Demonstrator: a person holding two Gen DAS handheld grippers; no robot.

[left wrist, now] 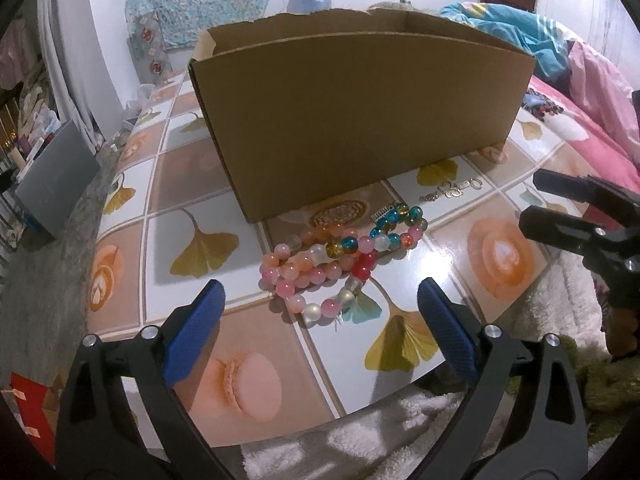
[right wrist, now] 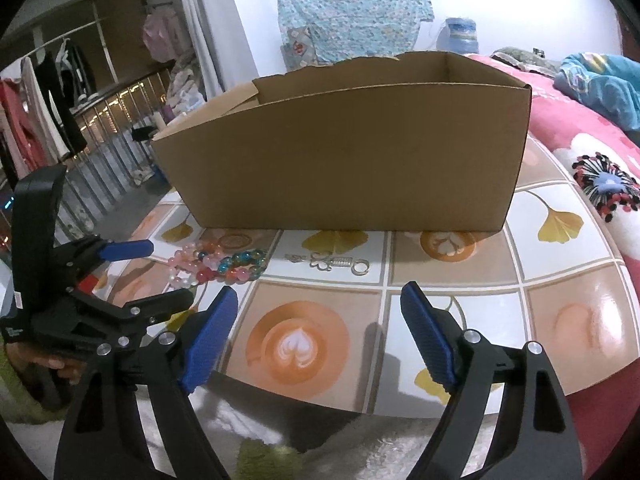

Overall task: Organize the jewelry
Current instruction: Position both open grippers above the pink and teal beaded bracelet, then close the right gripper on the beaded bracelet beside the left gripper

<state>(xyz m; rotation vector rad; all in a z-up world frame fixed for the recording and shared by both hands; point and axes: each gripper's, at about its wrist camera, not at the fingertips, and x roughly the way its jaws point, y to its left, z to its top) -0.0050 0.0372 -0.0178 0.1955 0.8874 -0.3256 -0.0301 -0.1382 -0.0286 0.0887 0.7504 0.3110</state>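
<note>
The bead bracelets (left wrist: 340,256) lie in front of the box (left wrist: 360,120), nearest the left tongs (left wrist: 320,312); both tongs wide open, empty.

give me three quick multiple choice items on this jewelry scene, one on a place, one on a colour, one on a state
1. Where do the beaded bracelets lie?
A. inside the cardboard box
B. on the table in front of the cardboard box
C. on the floor

2. What colour are the left gripper pads?
A. blue
B. red
C. green

3. How does the right gripper stand?
A. shut on a bracelet
B. shut, empty
C. open, empty

Answers: 1 B, beads rest on the tabletop before the box wall. 2 A, both pads show blue. 3 C, fingers apart, nothing between.
</note>
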